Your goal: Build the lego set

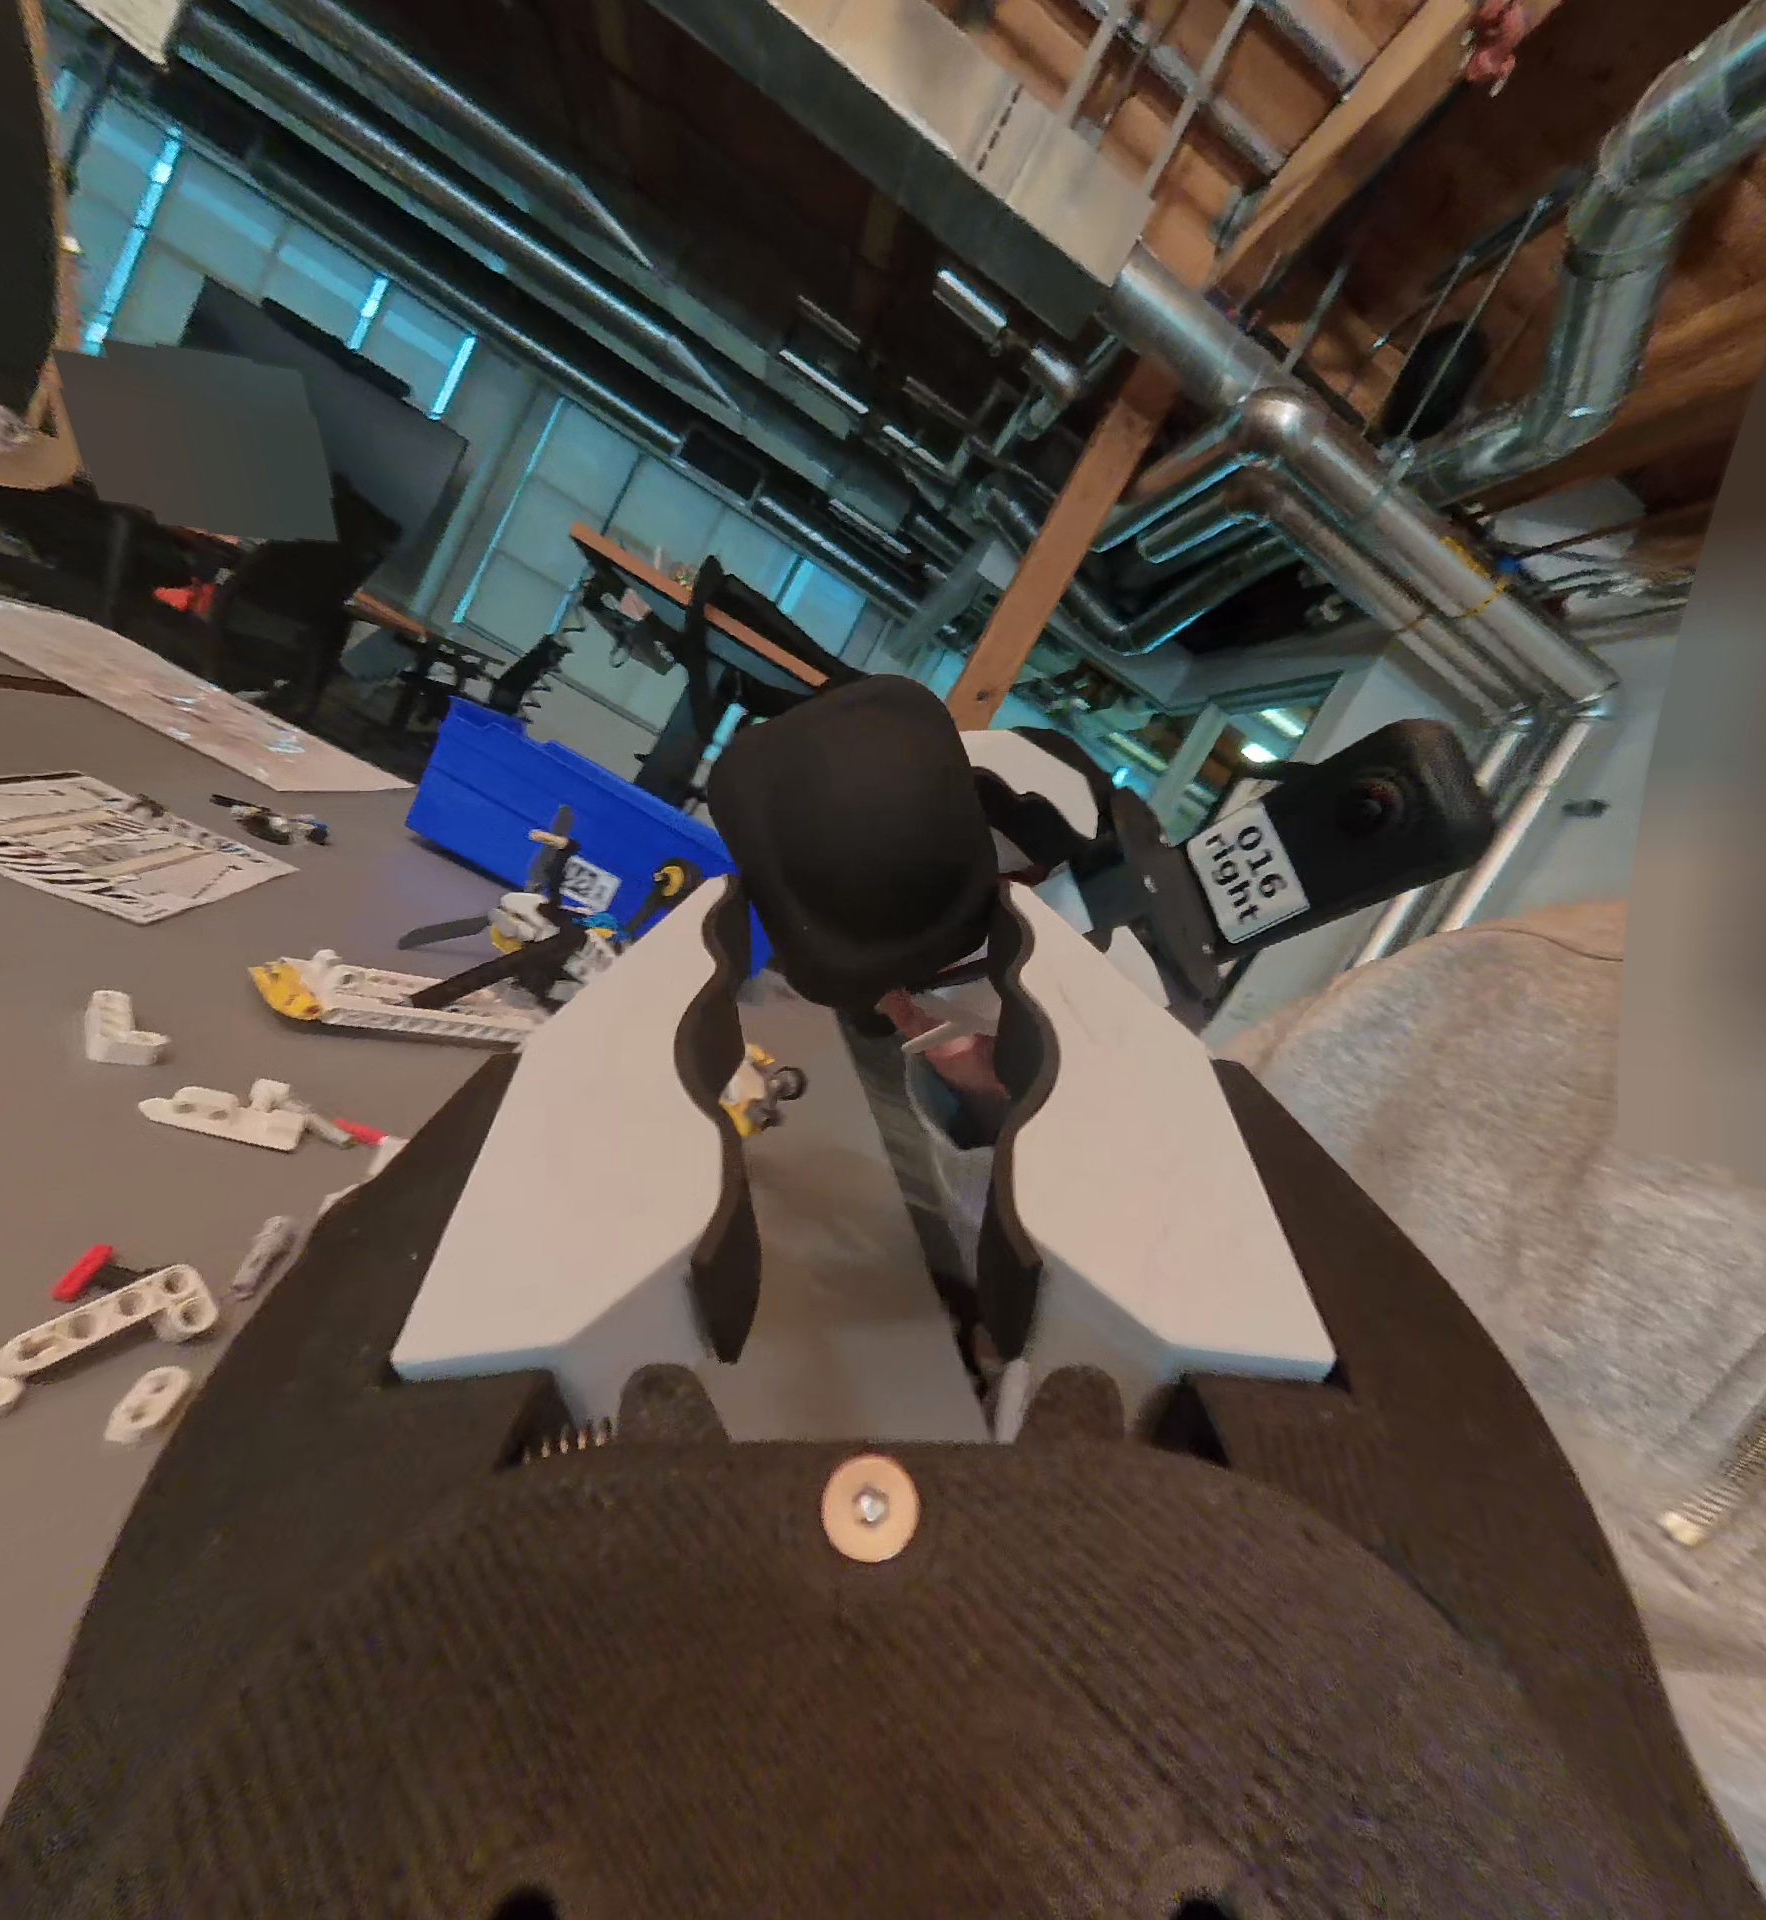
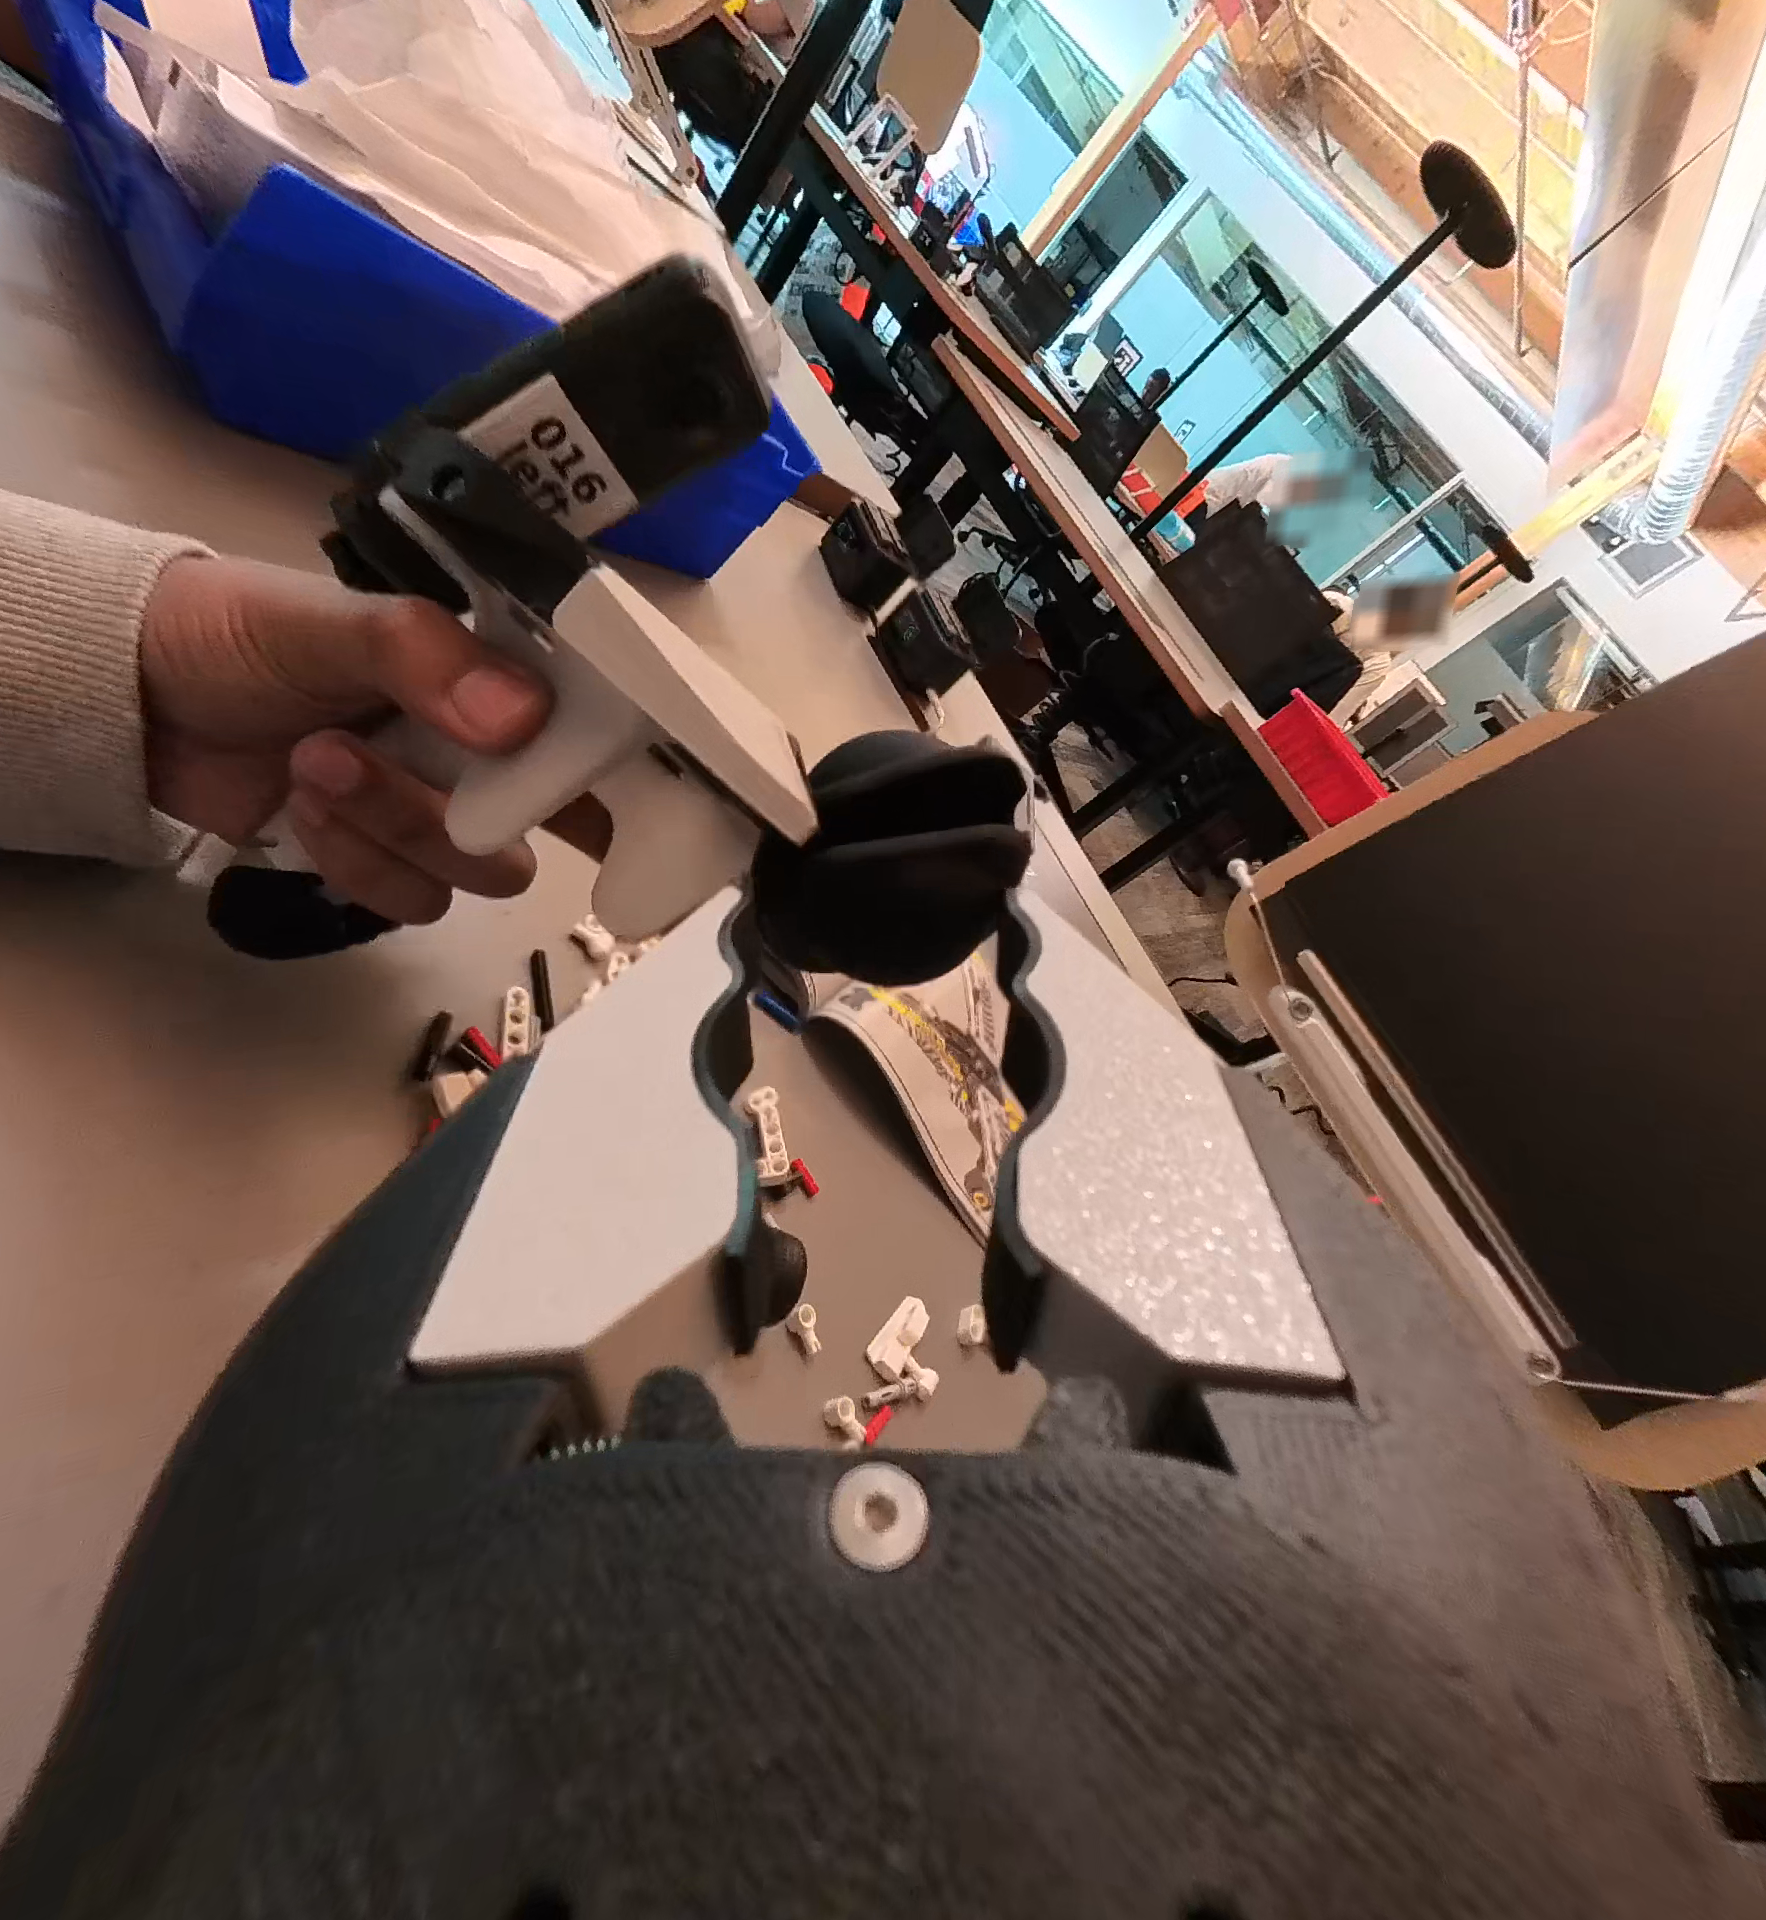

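Still loose — white lego beams (image 1: pixel 100 1325), half-built yellow-white model (image 1: pixel 391 1003) on table (image 1: pixel 17 1174).

We see the bin (image 1: pixel 536 800) at the far side of the table (image 1: pixel 48 1164), with the half-built model (image 1: pixel 463 977) lying just before it. Loose pieces (image 1: pixel 100 1330) lie scattered nearer us, to the left (some touching, most apart). The instruction sheet (image 1: pixel 79 852) lies left of the bin.
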Tool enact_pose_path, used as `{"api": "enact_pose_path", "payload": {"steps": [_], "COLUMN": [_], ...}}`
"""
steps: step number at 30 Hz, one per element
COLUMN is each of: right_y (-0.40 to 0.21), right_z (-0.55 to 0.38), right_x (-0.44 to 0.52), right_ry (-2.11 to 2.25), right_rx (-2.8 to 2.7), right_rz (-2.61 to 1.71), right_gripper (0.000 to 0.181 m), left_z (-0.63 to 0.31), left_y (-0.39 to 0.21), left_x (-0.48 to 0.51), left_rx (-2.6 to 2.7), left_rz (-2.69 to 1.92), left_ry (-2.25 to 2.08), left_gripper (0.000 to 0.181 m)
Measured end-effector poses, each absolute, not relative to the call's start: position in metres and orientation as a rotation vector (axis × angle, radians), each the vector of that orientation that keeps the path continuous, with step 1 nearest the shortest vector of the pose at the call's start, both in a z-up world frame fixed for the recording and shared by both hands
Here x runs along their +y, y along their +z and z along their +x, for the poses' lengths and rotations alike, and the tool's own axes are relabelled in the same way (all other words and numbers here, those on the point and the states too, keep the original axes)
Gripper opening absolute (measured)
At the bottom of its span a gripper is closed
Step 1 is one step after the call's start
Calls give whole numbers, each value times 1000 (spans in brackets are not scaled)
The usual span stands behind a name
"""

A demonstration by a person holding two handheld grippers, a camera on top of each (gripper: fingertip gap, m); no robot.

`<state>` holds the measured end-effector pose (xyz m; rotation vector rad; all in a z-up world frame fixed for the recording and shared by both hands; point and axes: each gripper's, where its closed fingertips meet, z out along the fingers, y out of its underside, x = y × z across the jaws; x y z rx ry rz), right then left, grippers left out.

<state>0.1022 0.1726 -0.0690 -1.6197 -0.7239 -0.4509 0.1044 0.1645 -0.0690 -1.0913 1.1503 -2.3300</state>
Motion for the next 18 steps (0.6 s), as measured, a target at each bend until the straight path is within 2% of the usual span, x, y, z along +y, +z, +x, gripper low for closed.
{"api": "enact_pose_path", "payload": {"steps": [5, 11, 18], "right_y": [-55, -49, -53], "right_z": [89, 84, 82], "right_x": [171, 170, 175], "right_ry": [-416, -410, -366], "right_rx": [-714, -713, -713], "right_rz": [-1580, -1569, -1599], "right_gripper": [46, 48, 60], "left_z": [90, 83, 80], "left_y": [-55, -50, -51], "left_x": [161, 159, 149], "left_rx": [1092, 1078, 1146], "left_rz": [-1001, -952, -926], "left_ry": [-2614, -2749, -2818], "left_gripper": [44, 44, 44]}}
